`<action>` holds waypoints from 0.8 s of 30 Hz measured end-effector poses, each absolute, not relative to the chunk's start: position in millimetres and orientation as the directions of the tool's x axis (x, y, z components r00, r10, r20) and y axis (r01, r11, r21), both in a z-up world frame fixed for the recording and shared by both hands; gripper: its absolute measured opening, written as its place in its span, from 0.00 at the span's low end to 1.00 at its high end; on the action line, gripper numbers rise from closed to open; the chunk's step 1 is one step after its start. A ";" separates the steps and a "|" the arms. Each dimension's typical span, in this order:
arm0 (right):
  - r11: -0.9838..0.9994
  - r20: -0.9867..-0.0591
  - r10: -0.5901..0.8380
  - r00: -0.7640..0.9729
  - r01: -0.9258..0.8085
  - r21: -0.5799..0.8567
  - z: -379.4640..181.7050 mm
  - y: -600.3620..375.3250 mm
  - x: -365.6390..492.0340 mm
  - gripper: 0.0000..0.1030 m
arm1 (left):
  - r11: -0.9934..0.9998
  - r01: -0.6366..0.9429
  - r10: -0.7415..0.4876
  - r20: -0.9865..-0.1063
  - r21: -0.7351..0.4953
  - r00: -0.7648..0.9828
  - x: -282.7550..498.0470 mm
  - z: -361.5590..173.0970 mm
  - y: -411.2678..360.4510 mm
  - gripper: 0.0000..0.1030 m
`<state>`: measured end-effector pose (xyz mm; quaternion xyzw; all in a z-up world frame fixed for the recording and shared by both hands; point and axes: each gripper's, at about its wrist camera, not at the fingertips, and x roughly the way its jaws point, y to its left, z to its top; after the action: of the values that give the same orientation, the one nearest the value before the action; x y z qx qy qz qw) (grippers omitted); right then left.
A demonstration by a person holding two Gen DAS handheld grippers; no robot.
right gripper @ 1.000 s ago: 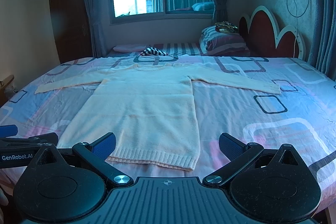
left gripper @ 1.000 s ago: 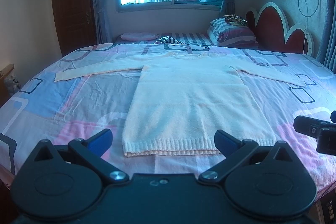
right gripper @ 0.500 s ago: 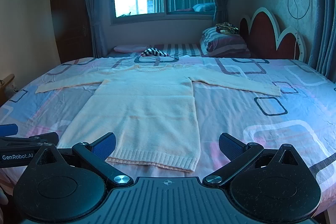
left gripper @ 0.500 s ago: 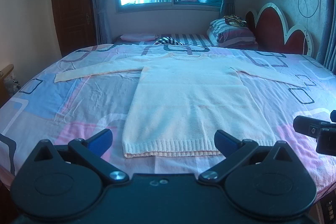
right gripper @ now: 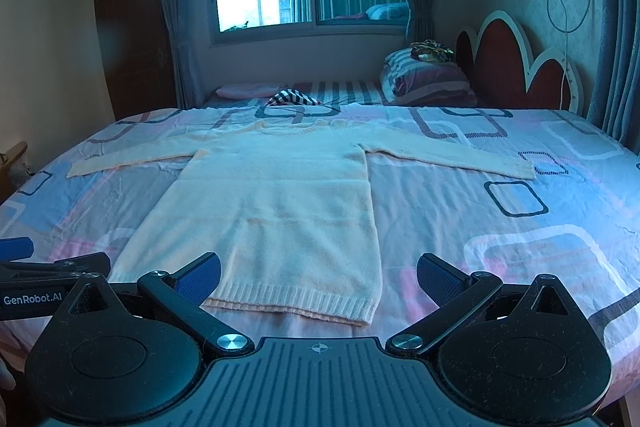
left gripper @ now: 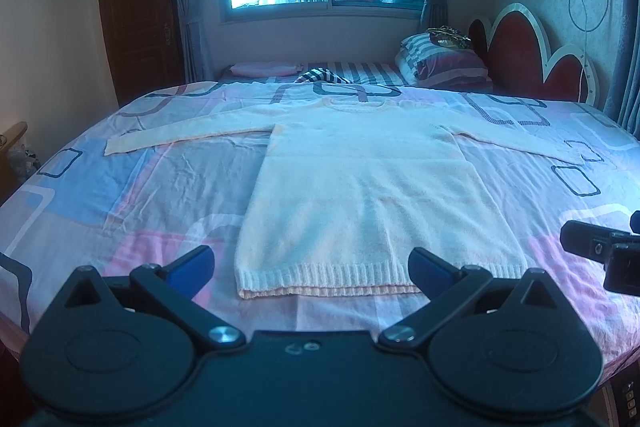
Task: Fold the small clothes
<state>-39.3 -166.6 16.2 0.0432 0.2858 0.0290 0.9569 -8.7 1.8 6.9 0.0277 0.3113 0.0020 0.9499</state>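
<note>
A cream knit sweater (left gripper: 368, 187) lies flat on the bed, hem toward me, both sleeves spread out sideways; it also shows in the right wrist view (right gripper: 276, 203). My left gripper (left gripper: 311, 267) is open and empty, held just before the hem. My right gripper (right gripper: 318, 275) is open and empty, in front of the hem's right corner. The right gripper's tip shows at the right edge of the left wrist view (left gripper: 600, 247). The left gripper shows at the left edge of the right wrist view (right gripper: 44, 279).
The bed (left gripper: 100, 195) has a pink and blue patterned sheet. A striped pillow (left gripper: 444, 65) and a red headboard (left gripper: 520, 55) are at the far right. A striped cloth (left gripper: 324, 77) lies beyond the sweater. A wooden door (left gripper: 136, 19) stands at the far left.
Nothing has visibly changed; both grippers stay open before the hem.
</note>
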 end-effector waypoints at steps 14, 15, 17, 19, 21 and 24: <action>0.994 -0.532 0.019 0.846 0.041 0.100 15.8 -193.6 -13.2 1.00 | 1.000 0.028 -0.020 -0.542 0.006 0.840 18.7 12.1 -1.9 0.99; 0.994 -0.532 0.016 0.847 0.046 0.103 15.4 -197.9 -9.4 1.00 | 1.000 0.023 -0.017 -0.536 0.003 0.844 23.1 11.7 -1.3 0.99; 0.992 -0.529 0.002 0.849 0.064 0.106 15.1 -207.6 -1.1 1.00 | 1.000 0.011 -0.013 -0.534 -0.007 0.846 33.9 10.9 -0.7 0.99; 0.990 -0.524 -0.015 0.851 0.086 0.112 14.8 -217.5 9.5 1.00 | 1.000 -0.002 -0.001 -0.540 -0.006 0.842 48.5 7.9 -2.2 0.99; 0.988 -0.522 -0.031 0.852 0.106 0.114 14.3 -227.3 21.9 1.00 | 1.000 0.014 -0.015 -0.554 -0.007 0.832 63.3 5.0 -3.7 0.99; 0.984 -0.521 -0.053 0.852 0.134 0.120 11.0 -242.9 44.3 1.00 | 1.000 0.023 -0.018 -0.569 0.003 0.822 85.3 2.0 -7.2 0.99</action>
<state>44.3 -242.9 11.0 0.0760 0.2676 -0.0489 0.9593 85.3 -7.2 2.0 0.0049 0.2978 -0.0108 0.9546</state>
